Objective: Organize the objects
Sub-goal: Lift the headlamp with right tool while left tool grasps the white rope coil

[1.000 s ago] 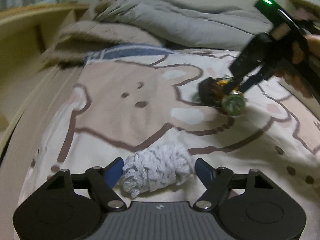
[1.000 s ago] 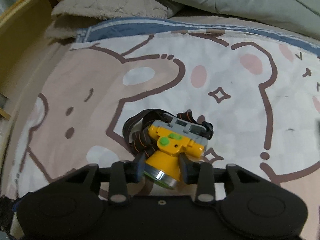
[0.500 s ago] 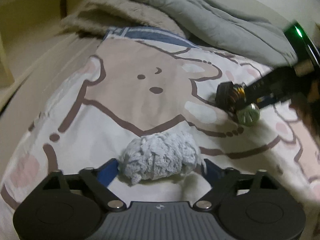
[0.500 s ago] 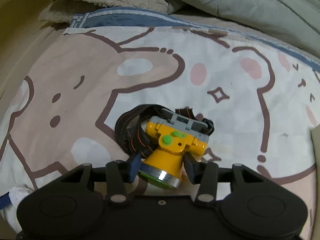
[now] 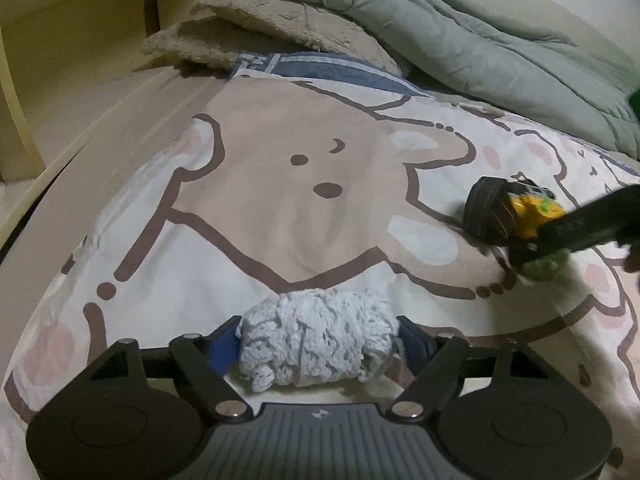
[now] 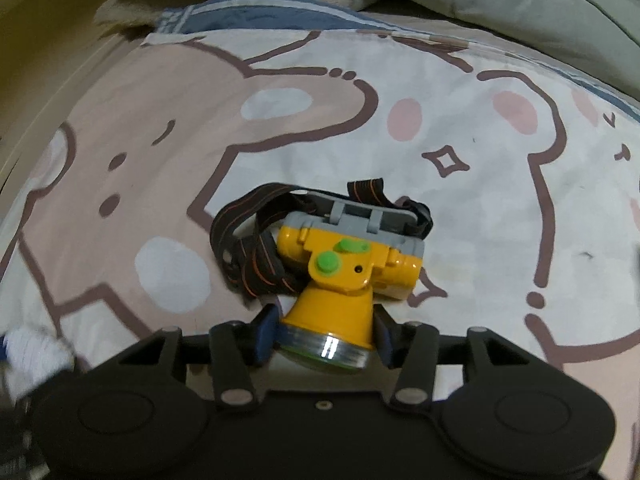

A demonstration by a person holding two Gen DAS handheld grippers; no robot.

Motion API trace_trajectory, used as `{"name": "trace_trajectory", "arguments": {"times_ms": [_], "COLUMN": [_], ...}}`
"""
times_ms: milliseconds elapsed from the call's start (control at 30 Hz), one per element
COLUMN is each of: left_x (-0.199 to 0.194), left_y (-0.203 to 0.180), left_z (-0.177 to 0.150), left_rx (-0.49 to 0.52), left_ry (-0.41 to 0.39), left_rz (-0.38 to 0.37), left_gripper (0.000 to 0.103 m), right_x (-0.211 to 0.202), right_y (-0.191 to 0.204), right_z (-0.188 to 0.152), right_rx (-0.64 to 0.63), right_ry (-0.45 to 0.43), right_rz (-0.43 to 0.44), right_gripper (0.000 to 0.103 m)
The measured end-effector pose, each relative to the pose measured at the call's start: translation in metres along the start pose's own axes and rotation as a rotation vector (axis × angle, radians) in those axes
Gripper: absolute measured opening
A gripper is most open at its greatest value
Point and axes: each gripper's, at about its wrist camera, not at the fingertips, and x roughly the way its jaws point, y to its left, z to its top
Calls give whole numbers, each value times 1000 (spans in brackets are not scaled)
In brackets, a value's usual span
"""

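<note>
Headlamp (image 6: 344,280) first: it lies on the bear-print bedsheet (image 6: 480,208) right at my right gripper (image 6: 324,336), its yellow cone and lens ring between the two blue pads, which stand a little off either side of the cone; those jaws have just been opening, so I judge this a release, not a grasp. On my other side, the left gripper (image 5: 318,344) has the balled white knitted cloth (image 5: 316,344) between its pads, which meet the bundle's two ends; those jaws have just been closing from a wider spread, and I read it as a light hold (how firm, I cannot tell). The cloth rests on the sheet close to me, with the headlamp off to its right and further out. Both objects look set down near each other, so I take the step in hand to be placing. Next I would back the right gripper straight off the lamp without snagging its black strap (image 6: 256,240), then free the cloth. Beyond them lie a beige fleece blanket (image 5: 280,32) and a grey duvet (image 5: 480,56). I can read no brand or writing anywhere.
</note>
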Motion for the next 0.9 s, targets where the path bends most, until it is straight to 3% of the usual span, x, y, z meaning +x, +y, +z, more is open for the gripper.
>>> {"name": "trace_trajectory", "arguments": {"times_ms": [133, 333, 767, 900], "left_x": [-6, -23, -73, -80], "left_y": [-3, -17, -88, -106], "left_z": [-1, -4, -9, -9], "left_rx": [-5, -26, 97, 116], "left_ry": [-5, -3, -41, -42], "left_rz": [3, -62, -231, -268], "left_gripper": [75, 75, 75, 75], "right_x": [-14, -40, -102, -110], "right_y": [-15, -32, -79, -91], "right_z": [-13, -47, -134, -135], "right_rx": [-54, -143, -299, -220], "right_ry": [13, 38, 131, 133], "right_rz": [44, 79, 93, 49], "right_gripper": [50, 51, 51, 51]}}
